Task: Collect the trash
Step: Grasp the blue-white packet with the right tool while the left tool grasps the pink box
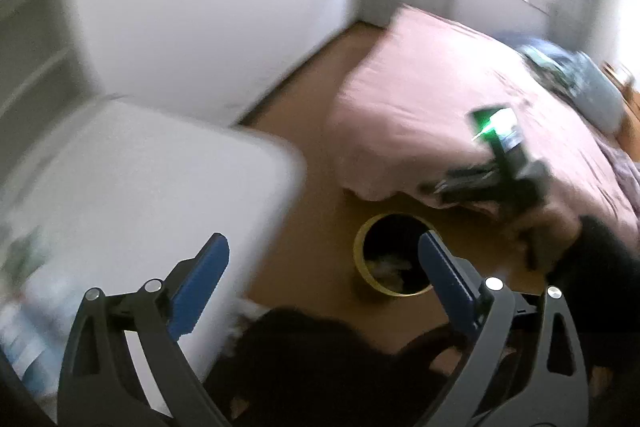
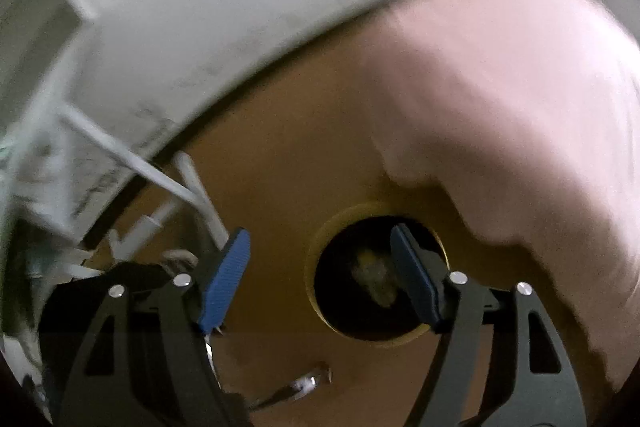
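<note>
Both grippers hang above the round bin (image 2: 376, 273), low and centre-right in each wrist view, on the wooden floor (image 2: 280, 167) by the pink bed (image 1: 420, 87). The left gripper (image 1: 324, 277) has its fingers (image 1: 200, 287) wide apart with nothing between them; so does the right gripper (image 2: 320, 277). Crumpled trash (image 2: 374, 277) lies inside the bin (pale and yellowish). A small shiny scrap (image 2: 306, 383) at the bottom of the right view may be missed. With the heavy blur, either hand could clip the bin's rim and tip it.
</note>
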A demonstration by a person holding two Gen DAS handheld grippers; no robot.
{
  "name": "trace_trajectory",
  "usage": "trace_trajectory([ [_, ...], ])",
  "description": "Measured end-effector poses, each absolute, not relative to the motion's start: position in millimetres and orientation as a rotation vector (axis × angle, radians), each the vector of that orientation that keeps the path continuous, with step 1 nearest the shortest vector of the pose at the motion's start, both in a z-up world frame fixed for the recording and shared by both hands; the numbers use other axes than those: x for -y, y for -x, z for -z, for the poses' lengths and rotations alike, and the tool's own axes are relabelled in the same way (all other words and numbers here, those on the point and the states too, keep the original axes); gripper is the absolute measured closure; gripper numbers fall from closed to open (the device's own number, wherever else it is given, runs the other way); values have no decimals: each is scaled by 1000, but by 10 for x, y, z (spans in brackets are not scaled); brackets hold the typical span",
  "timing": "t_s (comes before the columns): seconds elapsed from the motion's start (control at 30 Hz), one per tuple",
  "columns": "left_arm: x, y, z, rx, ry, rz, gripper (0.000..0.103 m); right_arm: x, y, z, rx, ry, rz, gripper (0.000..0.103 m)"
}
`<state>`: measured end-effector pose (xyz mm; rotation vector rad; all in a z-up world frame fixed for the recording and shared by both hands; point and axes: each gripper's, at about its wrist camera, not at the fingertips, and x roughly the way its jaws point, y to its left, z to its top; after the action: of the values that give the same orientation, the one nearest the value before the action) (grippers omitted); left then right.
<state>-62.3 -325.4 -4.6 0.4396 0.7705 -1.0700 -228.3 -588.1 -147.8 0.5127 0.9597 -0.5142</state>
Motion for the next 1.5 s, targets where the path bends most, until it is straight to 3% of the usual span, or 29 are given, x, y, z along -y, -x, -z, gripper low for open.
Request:
trace_trajectory([
  [0.17, 2024, 299, -197, -733, -359, 812, 10, 4806, 1522, 482, -800, -315, 279, 23],
  [0.27, 1225, 118, -217, -743, -283, 650, 10, 3947, 1010, 218, -759, -212, 59, 23],
  [0.53, -397, -97, -2, -808, -99, 331, 10, 1891, 184, 151, -751, 197, -360, 24],
  [0.63, -578, -125, 72, -830, -70, 291, 10, 1539, -35, 191, -754, 297, -401, 24],
  [0.77, -723, -174, 126, -844, -51, 278, 10, 1248, -242, 286, -776, 389, -413, 37],
  [0.83, -727, -245, 137, -849, -47, 271, 10, 1179, -296, 301, -781, 415, -419, 57],
  [0.87, -722, -283, 160, -849, -44, 271, 10, 1213, -271, 308, -775, 424, -417, 72],
  [1.2, -559, -719, 146, -811, -104, 239, 10, 1706, 17, -278, -666, 180, -451, 75],
  [1.5, -712, -1115, 340, -881, -313, 218, 10, 2119, 292, -276, -674, 97, -418, 75],
])
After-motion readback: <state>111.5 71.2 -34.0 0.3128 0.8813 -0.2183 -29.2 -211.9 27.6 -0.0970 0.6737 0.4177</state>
